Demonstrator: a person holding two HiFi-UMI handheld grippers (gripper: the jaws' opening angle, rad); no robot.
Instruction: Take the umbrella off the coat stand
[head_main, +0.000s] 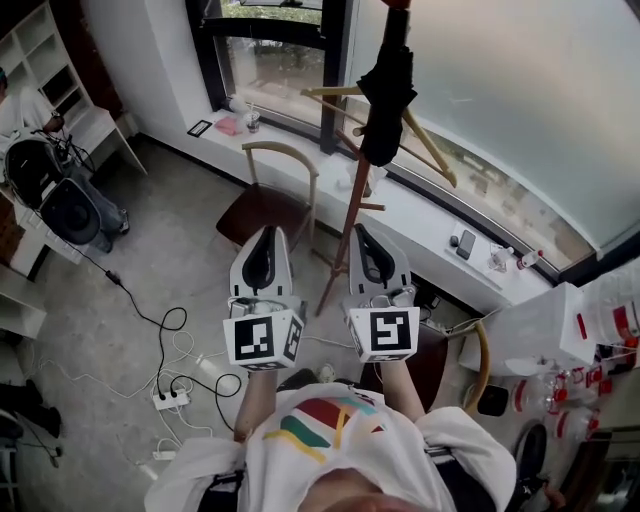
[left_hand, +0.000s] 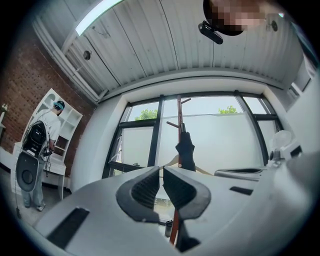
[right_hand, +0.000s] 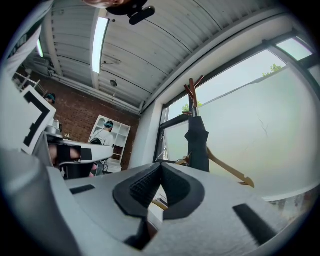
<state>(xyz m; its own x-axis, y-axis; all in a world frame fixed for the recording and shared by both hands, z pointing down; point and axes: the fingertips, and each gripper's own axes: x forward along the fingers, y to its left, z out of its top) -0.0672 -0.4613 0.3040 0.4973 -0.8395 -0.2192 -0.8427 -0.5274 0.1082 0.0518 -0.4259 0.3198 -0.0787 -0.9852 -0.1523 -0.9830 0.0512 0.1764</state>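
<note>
umbrella (head_main: 388, 95) black, folded, wooden coat stand (head_main: 350, 215)

White claws (head_main: 268, 235) (head_main: 360, 232) — black pads (head_main: 262, 262); striped-print white tee (head_main: 330, 445).

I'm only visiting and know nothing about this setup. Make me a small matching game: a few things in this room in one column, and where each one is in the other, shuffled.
Things:
1. umbrella
2. chair
3. power strip

Places:
A. lying flat on the floor
B. standing just left of the coat stand
C. hanging high on the coat stand

Pairs: 1-C, 2-B, 3-A.
</note>
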